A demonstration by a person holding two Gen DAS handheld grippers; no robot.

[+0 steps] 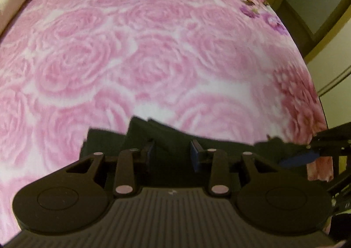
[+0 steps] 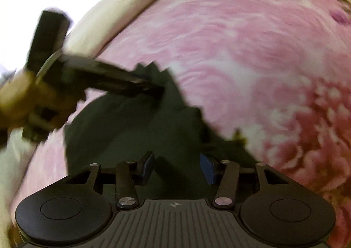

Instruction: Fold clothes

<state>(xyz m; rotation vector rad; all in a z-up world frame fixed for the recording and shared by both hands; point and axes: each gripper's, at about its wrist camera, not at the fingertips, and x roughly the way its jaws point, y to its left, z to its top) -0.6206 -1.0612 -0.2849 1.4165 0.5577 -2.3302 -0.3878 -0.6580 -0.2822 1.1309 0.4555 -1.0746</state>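
left wrist: dark garment [image 1: 175, 138] on bedspread [image 1: 131, 61]

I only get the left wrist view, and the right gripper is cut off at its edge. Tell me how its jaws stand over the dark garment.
Observer: The right gripper has its jaws apart above the crumpled dark fabric garment and is pinching nothing.
Operator: Describe how the garment lies from that side.
Observer: It is a loose, unfolded heap on the pink rose-patterned bedspread. It spreads away from the right gripper toward the left gripper, whose blurred tip reaches onto its far part.
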